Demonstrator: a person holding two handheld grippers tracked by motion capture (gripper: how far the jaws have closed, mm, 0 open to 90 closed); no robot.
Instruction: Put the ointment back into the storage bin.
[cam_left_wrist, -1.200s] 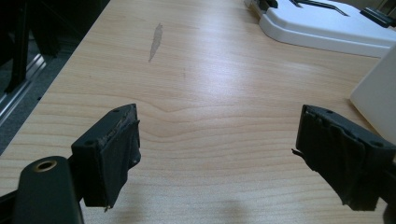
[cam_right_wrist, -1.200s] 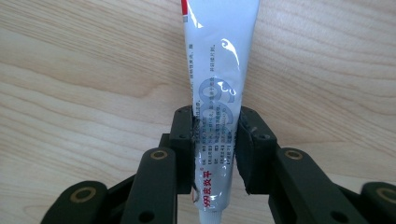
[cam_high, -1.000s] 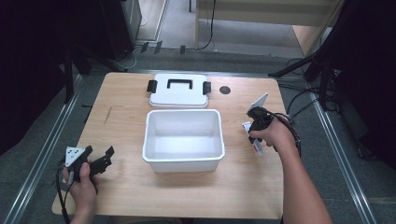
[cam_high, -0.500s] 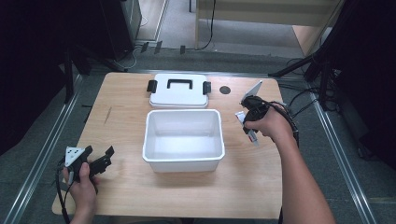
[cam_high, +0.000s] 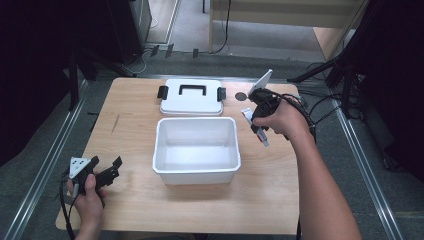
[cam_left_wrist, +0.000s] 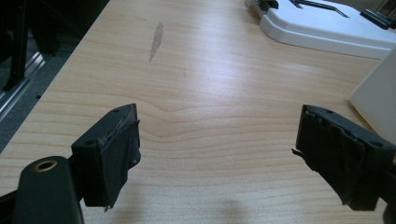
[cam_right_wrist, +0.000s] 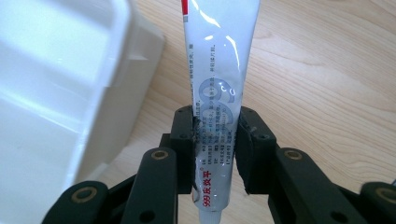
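Note:
A white silver-backed tube (cam_right_wrist: 219, 79) with red and grey print is clamped between the jaws of my right gripper (cam_right_wrist: 216, 128), just right of the white open bin (cam_right_wrist: 70, 93). In the high view this right gripper (cam_high: 259, 116) hangs above the table by the bin's (cam_high: 196, 120) far right corner, and the tube (cam_high: 260, 134) points down and toward the near side. The white lid (cam_high: 192, 100) with a black handle and clips lies flat behind the bin. My left gripper (cam_high: 106, 172) rests at the table's near left, open and empty (cam_left_wrist: 217, 135).
A small dark round disc (cam_high: 241, 96) sits on the table right of the lid. The wood carries a grey scuff (cam_left_wrist: 156, 39) at the left. Cables (cam_high: 320, 107) trail off the table's right edge. Metal rails run along both sides.
My right gripper has carried the tube away from the near side and a little left, closer to the bin's far right corner. The left gripper has stayed put.

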